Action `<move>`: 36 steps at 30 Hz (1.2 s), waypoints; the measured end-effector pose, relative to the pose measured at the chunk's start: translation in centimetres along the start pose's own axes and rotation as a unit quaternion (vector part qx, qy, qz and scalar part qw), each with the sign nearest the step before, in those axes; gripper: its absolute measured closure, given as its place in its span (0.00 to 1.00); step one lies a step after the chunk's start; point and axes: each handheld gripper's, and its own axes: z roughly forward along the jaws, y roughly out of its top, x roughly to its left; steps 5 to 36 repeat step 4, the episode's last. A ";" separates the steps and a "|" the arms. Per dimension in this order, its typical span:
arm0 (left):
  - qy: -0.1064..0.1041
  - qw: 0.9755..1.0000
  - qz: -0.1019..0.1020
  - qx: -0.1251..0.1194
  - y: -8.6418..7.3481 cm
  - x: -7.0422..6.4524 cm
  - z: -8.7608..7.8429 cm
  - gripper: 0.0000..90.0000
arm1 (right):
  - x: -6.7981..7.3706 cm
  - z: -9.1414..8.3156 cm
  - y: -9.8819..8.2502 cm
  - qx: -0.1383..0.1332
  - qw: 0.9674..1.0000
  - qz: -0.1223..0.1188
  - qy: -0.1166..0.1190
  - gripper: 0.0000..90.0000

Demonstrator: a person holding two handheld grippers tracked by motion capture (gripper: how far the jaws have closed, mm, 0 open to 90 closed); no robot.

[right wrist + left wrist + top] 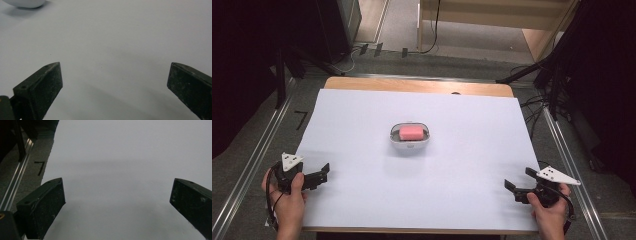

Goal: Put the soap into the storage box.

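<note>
A pink bar of soap (pixel 411 132) lies in a white oval dish (pixel 410 145) at the middle of the white-covered table (pixel 362 200). My left gripper (pixel 323 173) rests near the table's front left corner, held in a hand, with its jaws wide apart and nothing between them. My right gripper (pixel 518 180) sits near the front right corner, also open and empty. In the left gripper view the left gripper (pixel 117 195) spans bare white sheet. In the right gripper view the right gripper (pixel 115 75) frames bare sheet, and the dish (pixel 25 3) edge shows at top left.
Metal rails (pixel 252 165) run along both sides of the table on the grey floor. A black "7" mark (pixel 301 119) lies on the floor at the left. Tripod legs and cables (pixel 537 95) stand beyond the far right corner. A wooden table edge (pixel 417 85) shows at the back.
</note>
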 end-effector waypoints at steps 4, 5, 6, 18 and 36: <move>0.000 1.000 0.002 0.003 0.0 0.0 0.0 0.00 | -0.1 0.1 0.0 0.004 1.000 0.001 0.005 0.00; 0.000 1.000 0.002 0.003 0.0 0.0 0.0 0.00 | -0.1 0.1 0.0 0.004 1.000 0.001 0.005 0.00; 0.000 1.000 0.002 0.003 0.0 0.0 0.0 0.00 | -0.1 0.1 0.0 0.004 1.000 0.001 0.005 0.00; 0.000 1.000 0.002 0.003 0.0 0.0 0.0 0.00 | -0.1 0.1 0.0 0.004 1.000 0.001 0.005 0.00; 0.000 1.000 0.002 0.003 0.0 0.0 0.0 0.00 | -0.1 0.1 0.0 0.004 1.000 0.001 0.005 0.00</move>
